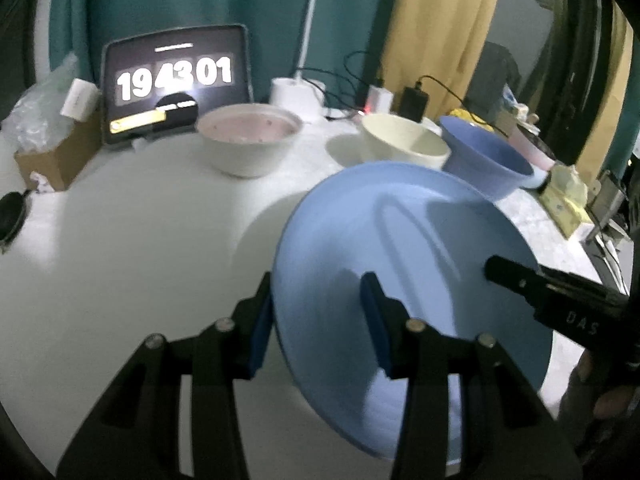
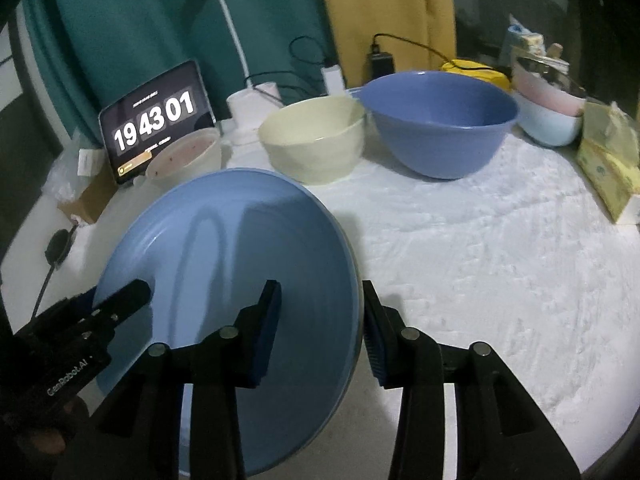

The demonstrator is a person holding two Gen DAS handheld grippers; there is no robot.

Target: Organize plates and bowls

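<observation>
A light blue plate (image 1: 404, 240) is held tilted above the white table, between both grippers. My left gripper (image 1: 316, 320) straddles its left rim, one finger on each face, jaws wide apart. My right gripper (image 2: 320, 328) straddles the plate's (image 2: 224, 280) right rim the same way. I cannot tell whether the pads press the plate. The right gripper also shows in the left wrist view (image 1: 560, 296). A pink-lined white bowl (image 1: 250, 140), a cream bowl (image 2: 314, 140) and a dark blue bowl (image 2: 440, 120) stand at the back.
A tablet clock (image 1: 176, 80) leans at the back left beside a cardboard box (image 1: 52, 160). A lamp base (image 1: 296, 94), chargers and cables sit behind the bowls. Stacked pale bowls (image 2: 548, 116) and yellow tissue packs (image 2: 608, 168) are at the right.
</observation>
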